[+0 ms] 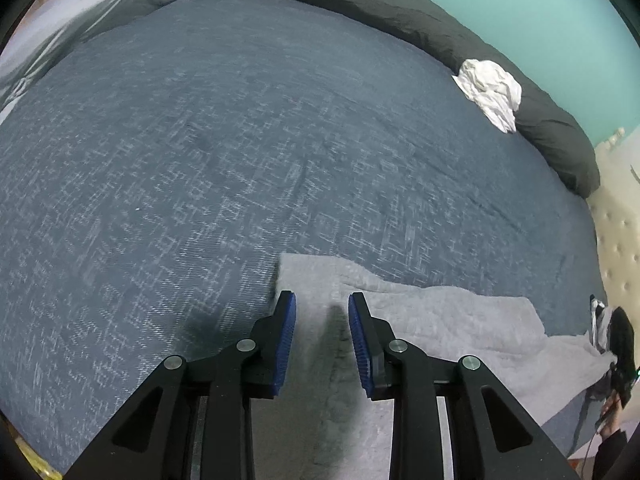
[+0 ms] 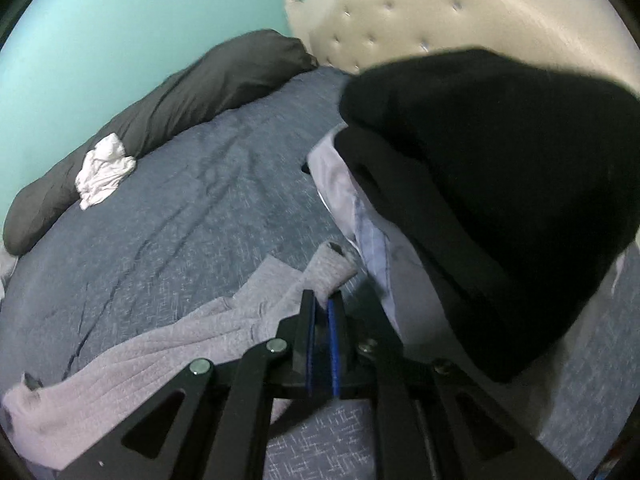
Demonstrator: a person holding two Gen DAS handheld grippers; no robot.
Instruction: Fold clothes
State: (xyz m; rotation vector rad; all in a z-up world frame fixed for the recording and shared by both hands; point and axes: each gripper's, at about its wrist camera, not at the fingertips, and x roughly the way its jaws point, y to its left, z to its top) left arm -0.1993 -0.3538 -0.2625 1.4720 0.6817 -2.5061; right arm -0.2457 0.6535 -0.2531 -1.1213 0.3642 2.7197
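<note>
Grey knitted garment (image 1: 400,312): it lies spread on the blue bedspread (image 1: 200,160), directly under and ahead of your left gripper (image 1: 322,300) and trailing off to the left of your right gripper (image 2: 322,300). It looks soft, light and limp, so expect it to sag and drag rather than keep a shape; the ribbed knit should grip well against the blue pads (image 1: 286,344).

Your left gripper hangs over the cloth with its jaws parted and nothing between them; I cannot tell whether the tips touch the fabric. Your right gripper is pinched shut on a bunched end of the garment, which looks like a cuff (image 2: 332,268) poking out just beyond the tips.

Take hold at edges or corners, not mid-panel, or you will lift a single loose layer and wrinkle it.

No baskets or boxes are in view. Further out from both grippers, a crumpled white cloth (image 1: 490,92) rests against the long dark pillow (image 1: 400,24). To the right of your right gripper, a black garment (image 2: 500,184) sits on top of a pale blue one (image 2: 352,200).
</note>
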